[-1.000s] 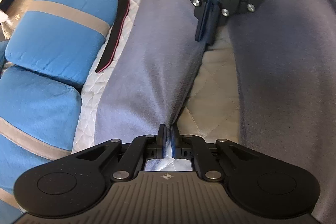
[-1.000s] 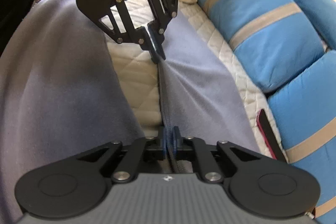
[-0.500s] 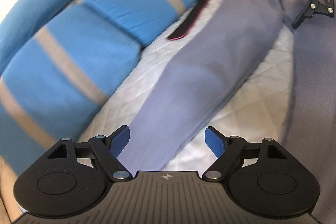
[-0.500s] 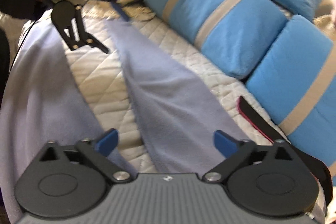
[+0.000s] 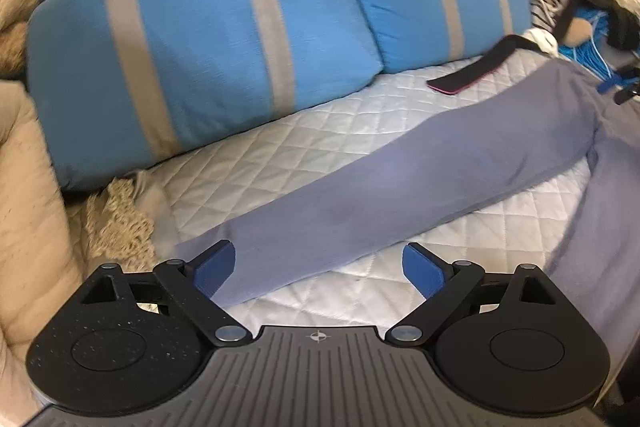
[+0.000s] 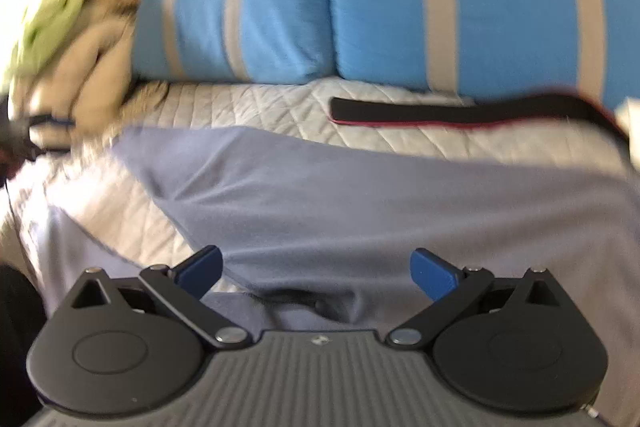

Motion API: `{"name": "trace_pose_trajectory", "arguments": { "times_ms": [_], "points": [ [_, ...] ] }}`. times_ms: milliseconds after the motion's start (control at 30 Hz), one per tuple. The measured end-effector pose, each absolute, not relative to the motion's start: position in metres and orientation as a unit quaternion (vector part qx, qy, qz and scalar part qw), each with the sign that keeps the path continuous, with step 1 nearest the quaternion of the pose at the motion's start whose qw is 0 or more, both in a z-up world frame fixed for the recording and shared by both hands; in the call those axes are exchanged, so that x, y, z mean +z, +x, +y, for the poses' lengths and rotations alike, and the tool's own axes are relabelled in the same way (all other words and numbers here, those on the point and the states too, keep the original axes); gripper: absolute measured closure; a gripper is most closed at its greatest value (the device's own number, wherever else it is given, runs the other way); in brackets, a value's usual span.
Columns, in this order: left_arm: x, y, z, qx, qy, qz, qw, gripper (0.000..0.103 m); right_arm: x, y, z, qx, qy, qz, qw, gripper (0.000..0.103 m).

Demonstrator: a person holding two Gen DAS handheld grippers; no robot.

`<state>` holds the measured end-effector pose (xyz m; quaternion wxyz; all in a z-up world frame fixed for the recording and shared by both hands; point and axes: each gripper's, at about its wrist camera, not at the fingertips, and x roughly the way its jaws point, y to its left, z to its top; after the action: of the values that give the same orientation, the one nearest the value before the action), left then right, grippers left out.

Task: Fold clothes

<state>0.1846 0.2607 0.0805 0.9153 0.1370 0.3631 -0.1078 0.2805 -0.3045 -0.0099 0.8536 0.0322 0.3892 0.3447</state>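
We see bare quilted mattress cover (image 5: 304,147) open between the grey trouser leg (image 5: 400,187) and blue striped pillows (image 5: 200,39); a black strap (image 6: 460,115) lies there.

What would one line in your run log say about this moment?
task: fold clothes | left tongs: open, empty | right tongs: open, empty | grey trousers: flat on quilted cover, legs apart | fold: not yet done

Two low wrist views, both toward blue cushions (image 5: 208,39).
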Motion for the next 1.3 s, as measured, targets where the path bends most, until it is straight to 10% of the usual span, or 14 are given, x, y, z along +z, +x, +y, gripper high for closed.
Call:
{"name": "trace_pose_trajectory", "arguments": {
  "times_ms": [733, 867, 1300],
  "points": [
    [0.042, 0.172, 0.257, -0.255, 0.120, 0.447, 0.849, 0.012, -0.014, 0.243, -0.286, 0.469, -0.126, 0.369, 0.793, 0.002],
    [0.036, 0.161, 0.254, -0.275, 0.115, 0.447, 0.844, 0.012, -0.025, 0.246, -0.266, 0.492, -0.175, 0.368, 0.770, 0.027],
    [0.037, 0.136, 0.260, -0.282, 0.114, 0.437, 0.846, 0.012, -0.043, 0.290, -0.213, 0.587, -0.155, 0.402, 0.685, 0.049]
  ]
}}
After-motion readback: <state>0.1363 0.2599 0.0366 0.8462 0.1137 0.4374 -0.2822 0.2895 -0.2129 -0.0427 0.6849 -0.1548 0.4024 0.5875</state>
